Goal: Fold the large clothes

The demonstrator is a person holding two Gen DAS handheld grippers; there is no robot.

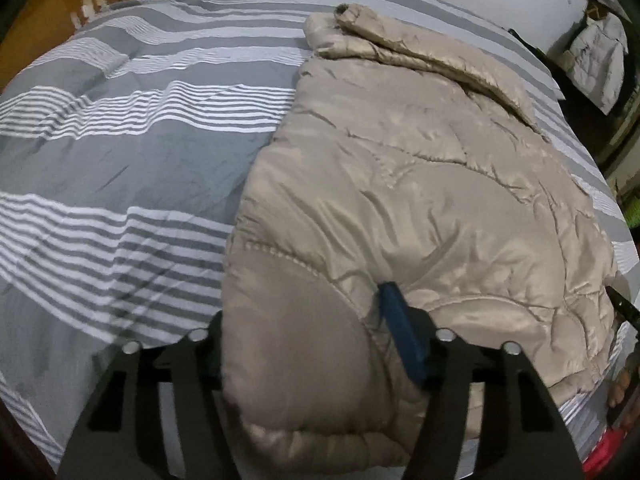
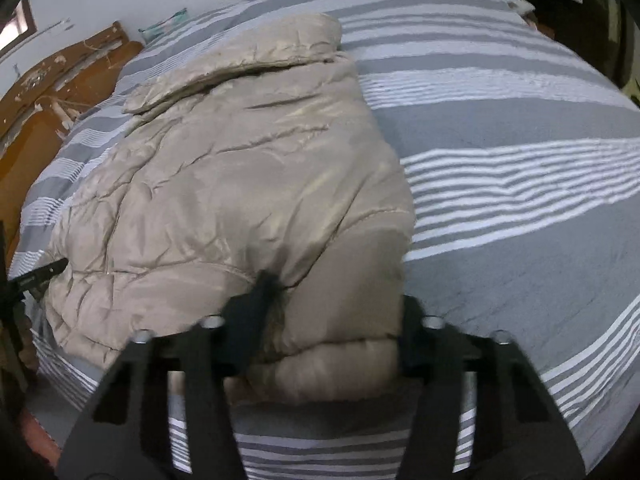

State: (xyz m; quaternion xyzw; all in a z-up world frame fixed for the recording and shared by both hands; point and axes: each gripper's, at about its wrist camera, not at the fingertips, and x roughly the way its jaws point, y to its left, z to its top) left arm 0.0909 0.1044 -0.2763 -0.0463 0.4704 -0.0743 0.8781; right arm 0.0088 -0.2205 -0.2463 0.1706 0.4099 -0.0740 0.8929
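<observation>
Beige quilted jacket [image 1: 400, 184] lies on the striped bed [image 1: 120, 152], filling centre-right of the left view; puffy, shiny, probably slippery and springy, so bite deep at hem corners; left hand-held gripper [image 1: 304, 344] clamps the near-left hem corner, right hand-held gripper [image 2: 332, 320] the near-right one; sleeve folded across the top.

No legible text, label or number anywhere
</observation>
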